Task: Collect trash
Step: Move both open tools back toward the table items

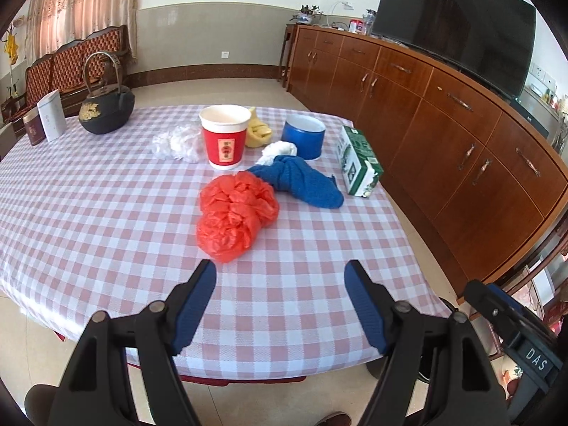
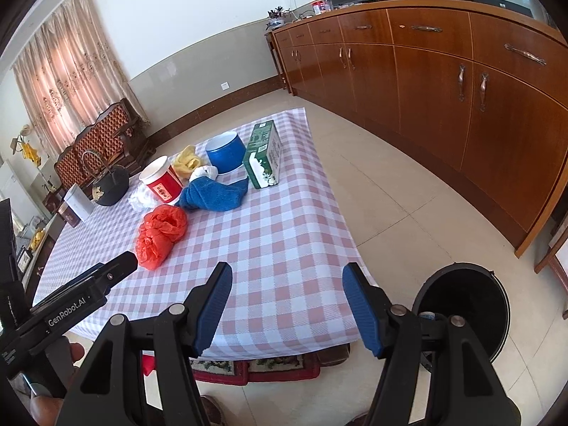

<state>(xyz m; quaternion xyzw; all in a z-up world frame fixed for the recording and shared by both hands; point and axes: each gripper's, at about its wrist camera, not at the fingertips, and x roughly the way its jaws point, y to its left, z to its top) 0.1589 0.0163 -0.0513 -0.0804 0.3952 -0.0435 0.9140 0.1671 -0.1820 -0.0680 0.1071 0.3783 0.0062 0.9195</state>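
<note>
Both tools (image 1: 280,273) (image 2: 284,277) hang open, empty, above the checked table (image 1: 106,213).

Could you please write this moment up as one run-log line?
left gripper: open, empty | right gripper: open, empty | red plastic bag: on table, nearest | black bin: floor, beside table

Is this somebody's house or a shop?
Most likely a home's living room: a big television sits on a long wooden sideboard, curtains hang behind a carved wooden bench, and a table wears a checked tablecloth.
</note>
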